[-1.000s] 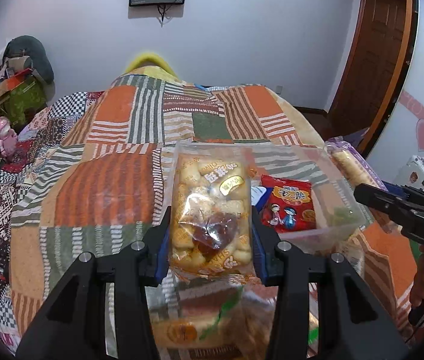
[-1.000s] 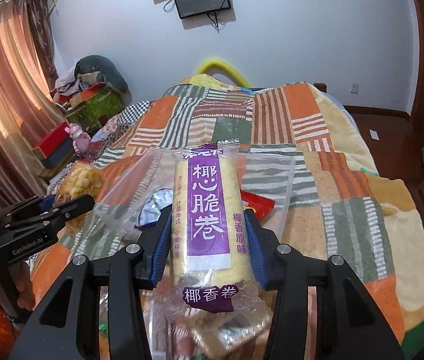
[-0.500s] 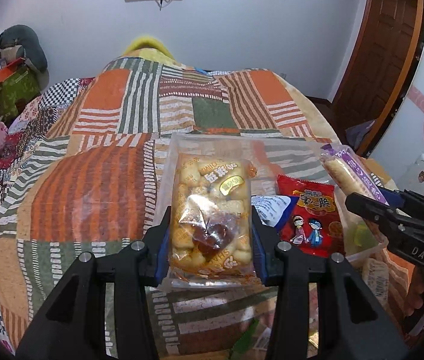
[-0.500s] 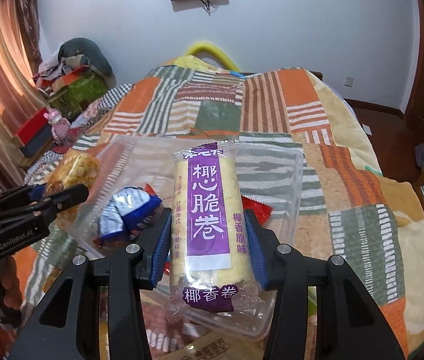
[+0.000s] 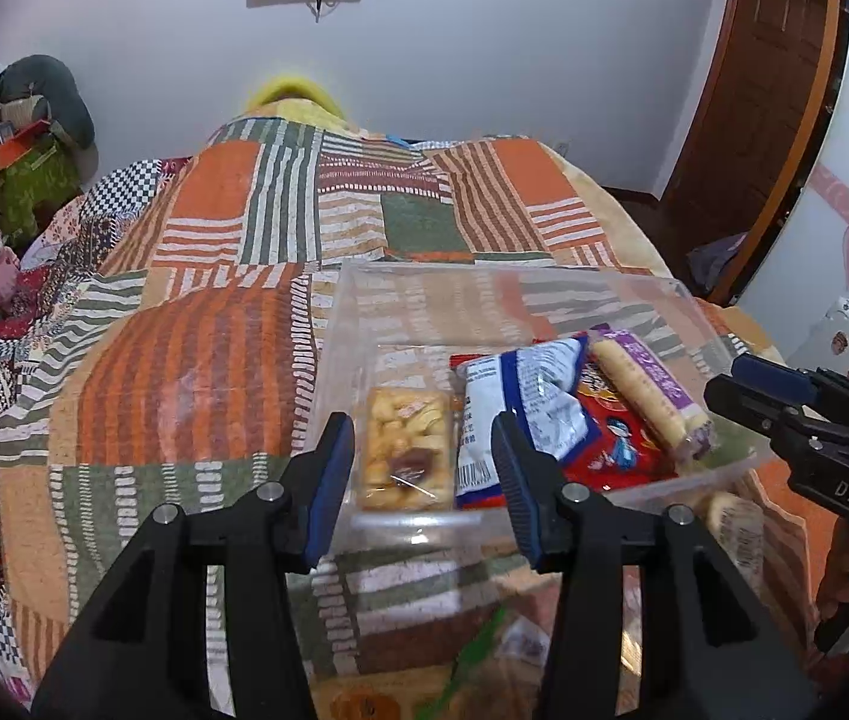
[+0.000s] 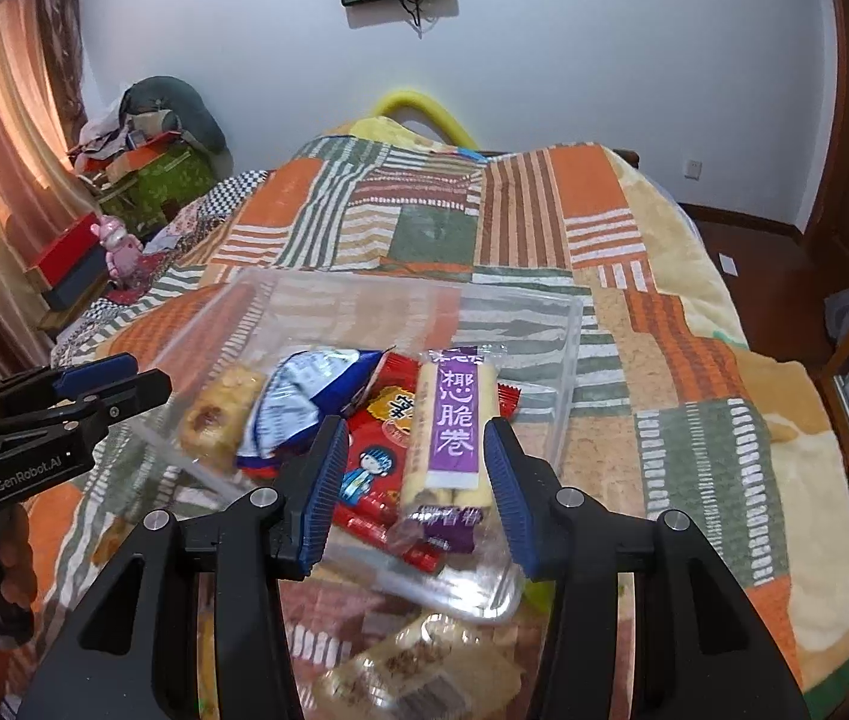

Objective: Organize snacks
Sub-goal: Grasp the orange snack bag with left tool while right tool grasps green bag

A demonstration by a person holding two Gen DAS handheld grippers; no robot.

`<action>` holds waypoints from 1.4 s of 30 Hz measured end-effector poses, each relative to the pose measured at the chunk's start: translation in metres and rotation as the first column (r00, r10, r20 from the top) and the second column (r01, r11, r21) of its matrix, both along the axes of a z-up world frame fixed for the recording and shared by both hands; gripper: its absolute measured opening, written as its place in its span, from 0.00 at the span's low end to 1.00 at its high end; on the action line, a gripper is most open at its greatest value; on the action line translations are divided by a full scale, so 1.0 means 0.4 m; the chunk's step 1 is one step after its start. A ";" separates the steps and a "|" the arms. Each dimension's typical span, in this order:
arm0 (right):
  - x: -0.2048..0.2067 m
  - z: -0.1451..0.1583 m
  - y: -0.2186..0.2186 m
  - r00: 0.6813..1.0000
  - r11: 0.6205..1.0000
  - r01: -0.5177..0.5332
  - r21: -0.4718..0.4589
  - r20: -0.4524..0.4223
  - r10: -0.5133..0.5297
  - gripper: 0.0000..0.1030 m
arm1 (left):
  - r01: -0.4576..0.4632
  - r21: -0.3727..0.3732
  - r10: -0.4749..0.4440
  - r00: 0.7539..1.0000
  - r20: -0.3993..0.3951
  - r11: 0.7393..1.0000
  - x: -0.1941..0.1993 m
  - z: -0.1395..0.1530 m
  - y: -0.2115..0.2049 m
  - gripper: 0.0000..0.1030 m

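Note:
A clear plastic bin sits on the patchwork quilt. In it lie a yellow biscuit pack, a blue-white bag, a red snack bag and a purple-labelled wafer roll. My left gripper is open and empty just above the biscuit pack. My right gripper is open and empty around the near end of the wafer roll.
More snack packs lie on the quilt in front of the bin. The quilted bed stretches left and back. Boxes and a pink toy stand at the left; a wooden door is at the right.
Both grippers opened and let go: the biscuit pack and the wafer roll now lie in the bin. Both grippers have drawn back a little.

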State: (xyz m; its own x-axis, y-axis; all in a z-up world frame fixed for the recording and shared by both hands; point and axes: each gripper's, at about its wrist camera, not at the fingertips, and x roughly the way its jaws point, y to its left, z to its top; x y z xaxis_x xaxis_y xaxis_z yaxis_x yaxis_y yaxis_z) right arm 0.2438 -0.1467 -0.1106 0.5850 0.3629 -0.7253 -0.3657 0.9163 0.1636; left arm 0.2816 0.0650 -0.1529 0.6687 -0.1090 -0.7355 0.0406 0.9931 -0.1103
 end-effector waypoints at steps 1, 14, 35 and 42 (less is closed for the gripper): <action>-0.004 0.004 -0.002 1.000 1.000 -0.003 0.004 0.004 0.003 0.43 | 0.000 0.003 0.000 1.000 0.005 1.000 -0.010 0.008 -0.001 0.49; -0.153 0.061 -0.033 0.998 0.999 -0.047 0.020 0.041 0.047 0.49 | 0.006 0.046 -0.007 1.000 0.018 0.999 -0.212 0.075 -0.021 0.68; -0.293 -0.078 -0.101 0.989 0.999 -0.042 0.006 -0.144 0.043 0.56 | 0.062 -0.036 -0.068 0.981 -0.182 0.997 -0.375 -0.085 -0.107 0.81; -0.299 -0.129 -0.100 0.975 0.999 -0.035 0.030 -0.219 0.041 0.56 | 0.081 -0.046 -0.090 0.969 -0.229 0.996 -0.361 -0.134 -0.139 0.81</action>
